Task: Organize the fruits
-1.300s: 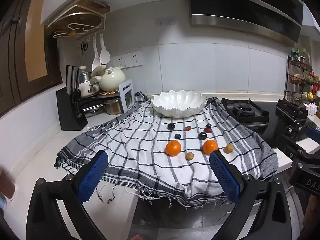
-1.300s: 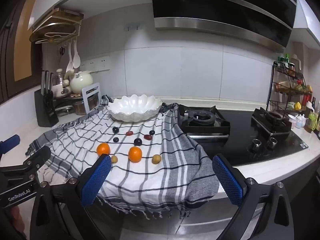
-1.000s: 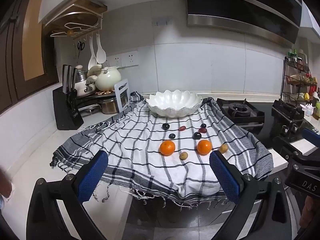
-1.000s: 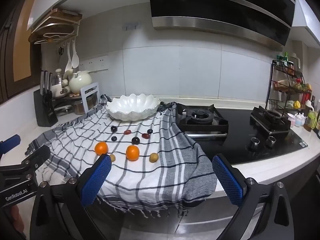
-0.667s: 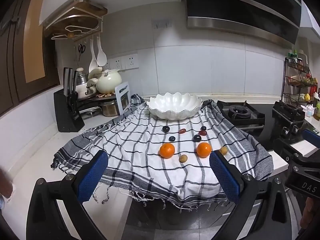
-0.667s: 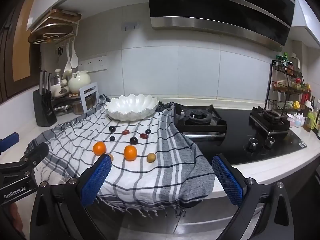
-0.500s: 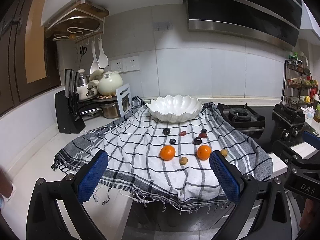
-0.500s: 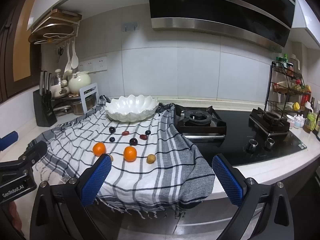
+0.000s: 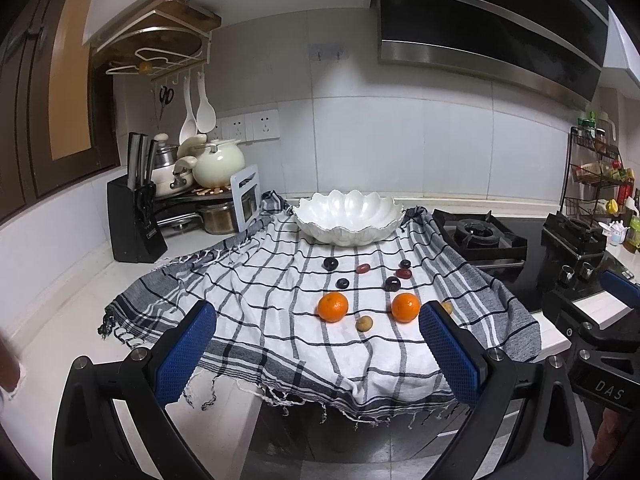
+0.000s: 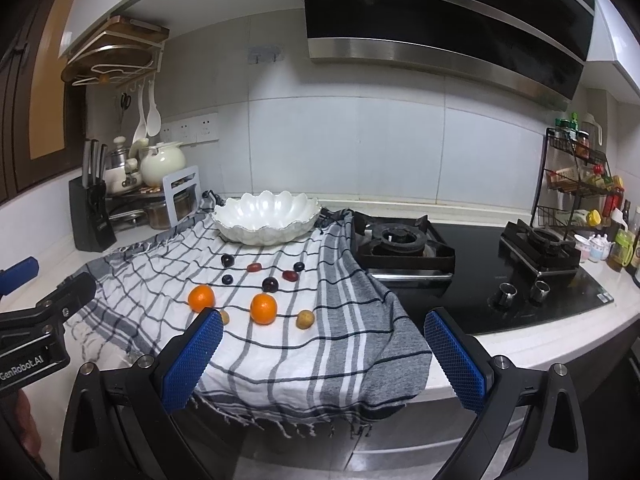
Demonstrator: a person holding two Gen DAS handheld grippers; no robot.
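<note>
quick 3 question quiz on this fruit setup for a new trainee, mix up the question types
1. True or false: the white scalloped bowl already holds fruit.
2. How many oranges lie on the checked cloth?
3. Multiple choice: the left tool and right tool are: A) both open and empty B) both shut on fruit C) one open, one shut on an orange

Key
1. False: the visible inside is bare and all fruit seen lies on the cloth.
2. Two: the left orange and the right orange.
3. A
</note>
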